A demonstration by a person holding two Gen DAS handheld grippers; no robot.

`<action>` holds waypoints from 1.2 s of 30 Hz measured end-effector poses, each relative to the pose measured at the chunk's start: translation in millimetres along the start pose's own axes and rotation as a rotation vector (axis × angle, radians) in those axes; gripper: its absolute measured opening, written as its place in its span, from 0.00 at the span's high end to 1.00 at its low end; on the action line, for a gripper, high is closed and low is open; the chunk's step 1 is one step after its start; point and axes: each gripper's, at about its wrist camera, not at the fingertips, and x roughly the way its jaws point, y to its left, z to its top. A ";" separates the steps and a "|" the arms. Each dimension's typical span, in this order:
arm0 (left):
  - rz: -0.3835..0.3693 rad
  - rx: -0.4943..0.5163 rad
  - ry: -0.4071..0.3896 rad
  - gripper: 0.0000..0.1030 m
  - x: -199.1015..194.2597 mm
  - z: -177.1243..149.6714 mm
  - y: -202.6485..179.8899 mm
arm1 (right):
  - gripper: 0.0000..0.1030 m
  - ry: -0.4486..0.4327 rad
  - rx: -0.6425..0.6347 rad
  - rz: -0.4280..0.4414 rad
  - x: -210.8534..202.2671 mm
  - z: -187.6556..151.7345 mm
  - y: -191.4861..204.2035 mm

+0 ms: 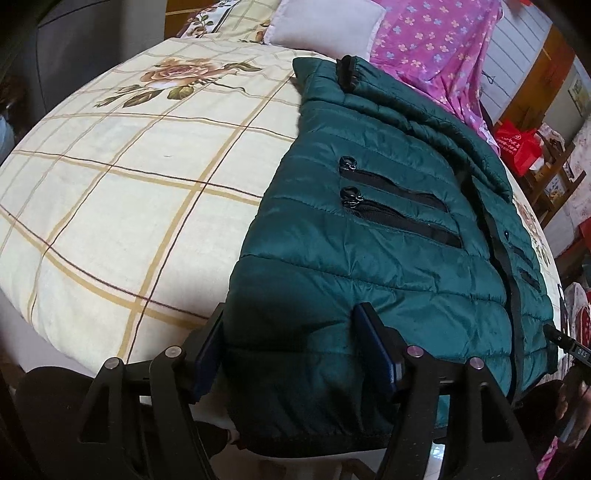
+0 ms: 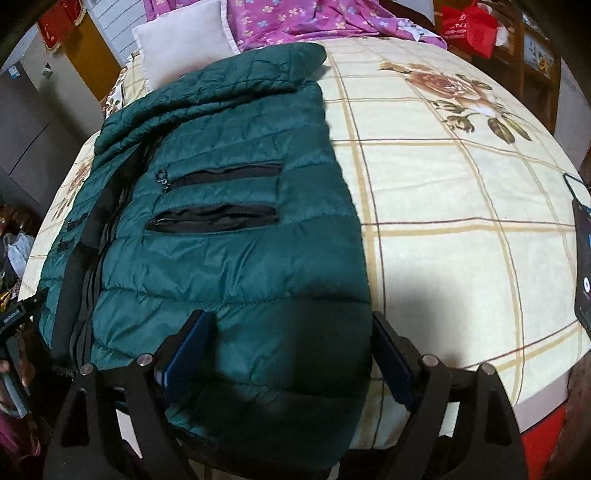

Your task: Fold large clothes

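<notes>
A dark green quilted jacket point(image 1: 369, 229) lies flat on the bed, front up, with black zip pockets and a central zipper; its hem hangs over the near edge. It also shows in the right wrist view point(image 2: 229, 236). My left gripper point(image 1: 291, 347) is open, its blue-padded fingers straddling the hem's left corner. My right gripper point(image 2: 291, 350) is open, its fingers straddling the hem's right corner. A sleeve with a black cuff point(image 1: 349, 74) lies folded over the jacket's top.
The bed point(image 1: 122, 177) has a cream checked sheet with rose prints. A pale pillow point(image 1: 325, 26) and a purple floral cloth point(image 1: 436, 48) lie at the head. A red bag point(image 2: 467, 26) sits on shelving beside the bed. A dark phone point(image 2: 583, 266) lies at the bed's right edge.
</notes>
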 end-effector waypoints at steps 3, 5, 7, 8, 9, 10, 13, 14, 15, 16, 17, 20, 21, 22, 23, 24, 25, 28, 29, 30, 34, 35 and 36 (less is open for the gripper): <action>0.002 0.008 0.000 0.51 0.3 -0.2 -1.7 | 0.14 -0.005 -0.027 0.003 0.4 -2.3 3.5; -0.004 0.002 0.012 0.51 0.5 2.2 -0.5 | 0.13 -0.010 -0.039 0.001 0.1 -4.0 4.4; -0.002 -0.023 0.023 0.51 -1.4 4.5 4.1 | 0.12 -0.011 -0.039 0.003 -0.5 -4.2 4.2; 0.002 -0.035 0.016 0.51 -3.9 5.2 6.2 | 0.12 -0.010 -0.037 0.005 -0.9 -4.1 3.3; 0.005 -0.040 0.008 0.51 -5.6 5.1 7.4 | 0.12 -0.007 -0.037 0.009 -1.1 -3.8 2.7; 0.010 -0.043 -0.002 0.51 -7.8 5.1 8.9 | 0.12 -0.005 -0.038 0.012 -0.9 -3.5 2.0; 0.013 -0.034 0.020 0.51 -2.5 2.7 9.7 | 0.11 -0.006 -0.034 0.028 -0.9 -3.0 0.3; 0.012 -0.030 0.019 0.50 -1.5 1.4 8.9 | 0.10 -0.009 -0.033 0.029 -0.5 -3.3 0.4; 0.023 -0.017 0.008 0.49 -1.9 0.0 6.5 | 0.10 -0.012 -0.033 0.028 -0.4 -3.8 1.1; 0.022 -0.011 0.011 0.49 -1.4 -0.6 5.2 | 0.09 -0.016 -0.038 0.025 -0.4 -4.5 2.1; 0.016 -0.005 0.011 0.49 -1.5 -1.8 3.0 | 0.09 -0.020 -0.043 0.027 -0.1 -5.1 3.1; 0.003 0.007 0.017 0.55 -1.7 -3.7 -2.3 | 0.14 -0.051 -0.067 0.034 -0.7 -8.8 7.1; -0.001 0.019 0.018 0.59 -1.7 -3.9 -4.9 | 0.21 -0.062 -0.085 0.038 -1.6 -10.3 9.8; -0.009 0.024 0.018 0.73 -2.1 -4.0 -6.6 | 0.39 -0.069 -0.094 0.051 -2.7 -11.3 11.8; -0.015 0.028 0.010 0.85 -4.5 -3.6 -8.3 | 0.55 -0.080 -0.095 0.067 -4.9 -11.3 13.0; -0.001 0.033 -0.008 0.91 -8.6 -2.3 -10.1 | 0.61 -0.087 -0.092 0.076 -7.5 -10.2 13.5; 0.004 0.037 -0.019 0.99 -11.4 -1.2 -10.8 | 0.71 -0.093 -0.090 0.084 -10.9 -8.7 13.6; -0.043 0.026 -0.078 1.00 -31.2 10.8 -10.3 | 0.82 -0.143 -0.070 0.136 -28.6 0.2 11.4; -0.055 0.023 -0.099 1.00 -38.0 15.9 -10.4 | 0.83 -0.163 -0.069 0.154 -35.2 3.6 11.3; -0.061 0.025 -0.119 1.00 -44.4 21.5 -10.8 | 0.83 -0.190 -0.070 0.174 -43.8 8.5 11.7; -0.089 0.015 -0.201 1.00 -67.9 53.3 -15.9 | 0.83 -0.281 -0.071 0.227 -67.1 39.1 16.2; -0.099 0.006 -0.219 1.00 -72.7 65.1 -17.8 | 0.83 -0.298 -0.063 0.238 -70.1 48.2 15.7; -0.106 -0.002 -0.232 1.00 -75.3 75.5 -19.9 | 0.83 -0.318 -0.054 0.246 -72.9 59.4 15.6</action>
